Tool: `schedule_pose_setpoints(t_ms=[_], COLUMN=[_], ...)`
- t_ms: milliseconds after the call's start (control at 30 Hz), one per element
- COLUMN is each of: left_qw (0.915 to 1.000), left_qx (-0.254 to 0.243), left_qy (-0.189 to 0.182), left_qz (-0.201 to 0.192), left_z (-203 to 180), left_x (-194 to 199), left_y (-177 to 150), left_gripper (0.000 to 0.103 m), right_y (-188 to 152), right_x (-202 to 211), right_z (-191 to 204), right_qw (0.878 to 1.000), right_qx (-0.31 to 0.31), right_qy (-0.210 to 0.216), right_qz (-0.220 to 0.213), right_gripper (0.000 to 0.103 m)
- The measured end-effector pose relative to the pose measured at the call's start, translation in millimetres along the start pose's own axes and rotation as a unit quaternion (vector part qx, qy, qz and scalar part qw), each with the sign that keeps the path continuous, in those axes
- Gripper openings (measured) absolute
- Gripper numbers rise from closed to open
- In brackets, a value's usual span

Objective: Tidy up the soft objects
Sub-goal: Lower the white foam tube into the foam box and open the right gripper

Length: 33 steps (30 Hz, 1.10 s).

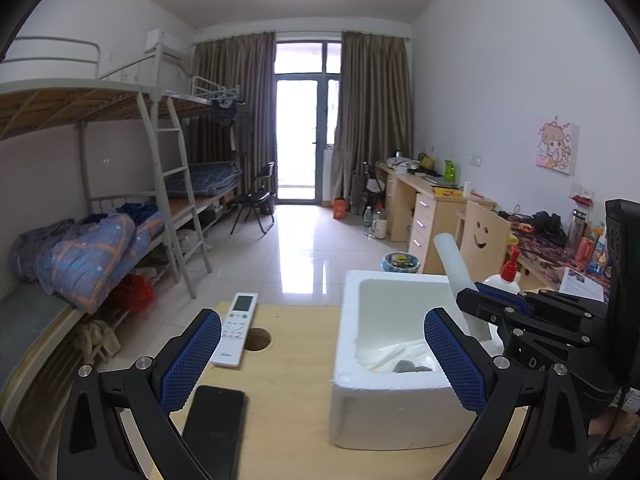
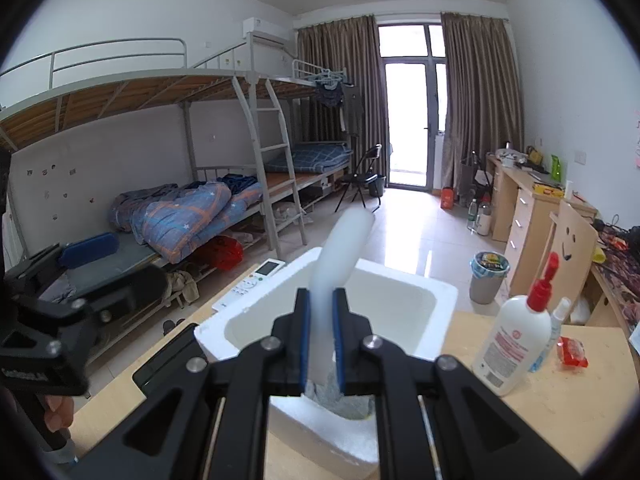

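Now right hand-held gripper (image 2: 320,336) clenched on white foam tube (image 2: 340,256) over foam box (image 2: 400,292); left hand-held gripper (image 1: 322,364) released, empty.

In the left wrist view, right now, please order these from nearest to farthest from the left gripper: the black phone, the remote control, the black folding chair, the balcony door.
Measured from the left gripper, which is open:
1. Black phone, on the table just beside its left finger.
2. Remote control, farther along the table, left of the round hole.
3. Black folding chair, mid-room on the floor, by the bunk beds.
4. Balcony door, at the far end of the room.
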<state>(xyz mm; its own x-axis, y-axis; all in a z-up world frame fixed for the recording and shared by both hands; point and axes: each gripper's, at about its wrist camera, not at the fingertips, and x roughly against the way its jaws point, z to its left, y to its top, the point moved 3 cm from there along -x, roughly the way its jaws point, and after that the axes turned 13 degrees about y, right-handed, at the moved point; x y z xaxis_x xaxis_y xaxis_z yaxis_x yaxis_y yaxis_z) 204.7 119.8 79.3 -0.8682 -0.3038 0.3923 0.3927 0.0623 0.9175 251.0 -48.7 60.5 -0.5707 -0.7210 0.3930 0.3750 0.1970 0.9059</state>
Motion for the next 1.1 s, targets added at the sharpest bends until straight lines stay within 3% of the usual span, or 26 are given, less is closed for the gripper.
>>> schedule_pose_setpoints(t_ms=[267,600,633,700,733,767,1100], left_qw=[1.0000,1.0000,1.0000,1.0000,0.9999,0.9999,0.9998], left_qx=[-0.001,0.001,0.001,0.000,0.000,-0.001,-0.006], left_qy=[0.004,-0.007,-0.008,-0.009,-0.010,-0.011,-0.021], left_qz=[0.007,0.005,0.005,0.005,0.005,0.004,-0.003], left_z=[6.6,8.0,8.5,7.7,7.3,6.9,-0.3], left_x=[-6.9,-8.1,-8.1,-8.1,-8.0,-6.5,11.6], left_y=[-4.4,-5.5,-5.7,-5.4,-5.1,-5.9,-6.8], left_gripper=[0.102,0.102,0.102,0.102,0.102,0.102,0.102], right_y=[-2.1,-3.5,-4.0,-5.5,-6.4,-6.7,-6.1], right_x=[-11.7,-21.5,-22.1,-21.7,-19.7,-18.3,2.5], right_z=[-4.4,-18.8,-17.8,-17.4,-16.8,-16.3,-12.1], right_qw=[1.000,0.999,0.999,0.999,0.999,0.999,0.999], right_qx=[-0.003,-0.017,-0.016,-0.015,-0.015,-0.016,-0.011], right_qy=[0.003,-0.010,-0.010,-0.011,-0.011,-0.012,-0.019], right_qz=[0.010,0.028,0.031,0.036,0.034,0.031,0.024], right_gripper=[0.013,0.025,0.028,0.050,0.066,0.069,0.069])
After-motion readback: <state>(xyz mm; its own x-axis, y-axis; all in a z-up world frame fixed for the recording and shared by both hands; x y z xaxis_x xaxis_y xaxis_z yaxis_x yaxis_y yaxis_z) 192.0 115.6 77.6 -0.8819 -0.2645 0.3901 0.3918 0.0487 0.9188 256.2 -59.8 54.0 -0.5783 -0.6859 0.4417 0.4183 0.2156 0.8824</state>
